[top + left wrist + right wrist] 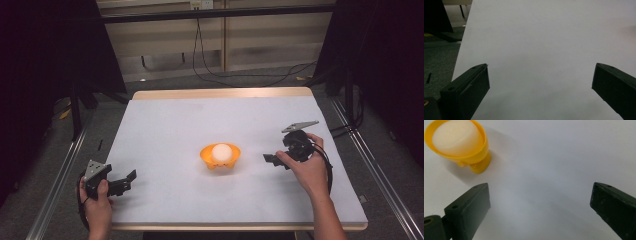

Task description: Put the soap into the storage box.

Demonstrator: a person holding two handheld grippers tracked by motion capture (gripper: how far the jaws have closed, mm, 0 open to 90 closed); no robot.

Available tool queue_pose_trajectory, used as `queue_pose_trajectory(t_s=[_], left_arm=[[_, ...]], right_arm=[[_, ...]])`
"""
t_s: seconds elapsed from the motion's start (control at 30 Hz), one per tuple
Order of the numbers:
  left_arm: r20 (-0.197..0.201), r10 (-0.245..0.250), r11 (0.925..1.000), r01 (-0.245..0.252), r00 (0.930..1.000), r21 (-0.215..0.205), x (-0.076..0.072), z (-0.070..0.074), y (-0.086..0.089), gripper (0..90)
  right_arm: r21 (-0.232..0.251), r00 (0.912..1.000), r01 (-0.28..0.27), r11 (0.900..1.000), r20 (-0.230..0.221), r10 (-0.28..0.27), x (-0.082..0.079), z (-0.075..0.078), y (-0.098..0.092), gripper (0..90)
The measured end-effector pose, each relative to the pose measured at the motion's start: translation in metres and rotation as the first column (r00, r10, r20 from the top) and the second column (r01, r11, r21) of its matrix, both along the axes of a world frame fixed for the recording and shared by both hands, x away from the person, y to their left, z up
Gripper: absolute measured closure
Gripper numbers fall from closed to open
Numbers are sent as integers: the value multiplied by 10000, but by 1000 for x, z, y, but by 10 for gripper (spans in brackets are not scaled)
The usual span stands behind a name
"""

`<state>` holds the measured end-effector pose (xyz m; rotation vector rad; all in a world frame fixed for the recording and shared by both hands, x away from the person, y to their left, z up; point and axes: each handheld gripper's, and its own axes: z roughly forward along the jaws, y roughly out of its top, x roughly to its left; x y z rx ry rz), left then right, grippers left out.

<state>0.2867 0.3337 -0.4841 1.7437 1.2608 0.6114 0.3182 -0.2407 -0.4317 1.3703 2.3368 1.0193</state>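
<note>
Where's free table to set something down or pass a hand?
Bare: the far half of the table beyond the orange cup holding the white ball; the near strip between the open left gripper and open right gripper. Tightest: the gap from cup to right gripper.

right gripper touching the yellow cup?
Apart. Right gripper view: the open right gripper has bare table between its fingers and the yellow cup.

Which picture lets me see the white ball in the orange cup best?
The right gripper view: the round white ball sits large and close inside the orange plastic funnel-shaped cup, its stem visible too. The high view shows ball and cup small, mid-table. The left gripper view shows bare white table.
</note>
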Motion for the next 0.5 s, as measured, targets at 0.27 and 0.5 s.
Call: queue_pose_trajectory(t_s=[0.27,0.5], left_arm=[[-4,-13,10000,13,10000,-16,0,0,0,11],[9,-17,10000,17,10000,1,0,0,0,11]], right_arm=[[-78,9995,314,9995,-28,-314,-11,-8,-18,20],[-123,9984,552,9984,-70,-553,-19,-16,-33,20]])
